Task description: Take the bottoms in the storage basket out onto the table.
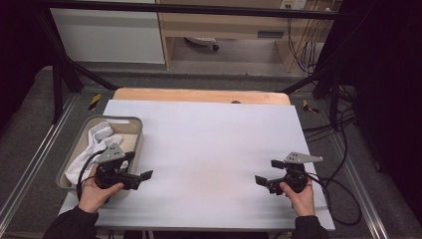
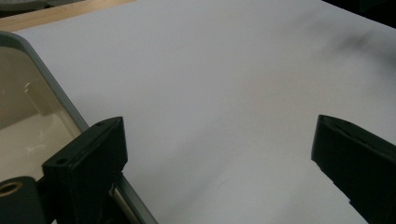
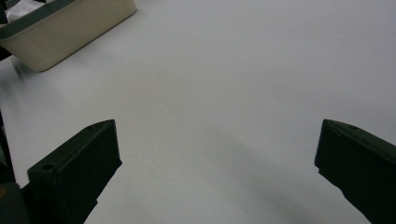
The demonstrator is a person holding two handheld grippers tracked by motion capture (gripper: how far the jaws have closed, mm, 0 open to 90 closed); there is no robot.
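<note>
High view: at far left my beige bin (image 1: 130, 121) holds crumpled white cloths (image 1: 99, 137). My left gripper (image 1: 146, 175) hangs beside its near rim, jaws spread, nothing between them. The right gripper (image 1: 261, 180), equally released, waits across the white mat (image 1: 209, 144). I judge 1 careless swing could knock the bin.

At your left sits a beige plastic bin (image 1: 130, 124) with a grey rim and rounded corners, standing upright at the left edge of the white table cover. Inside it lies a crumpled white cloth (image 1: 97, 137), bunched toward the far end and trailing down along the near side. In your left gripper view the bin's rim (image 2: 51, 88) runs just beside the near jaw.
</note>
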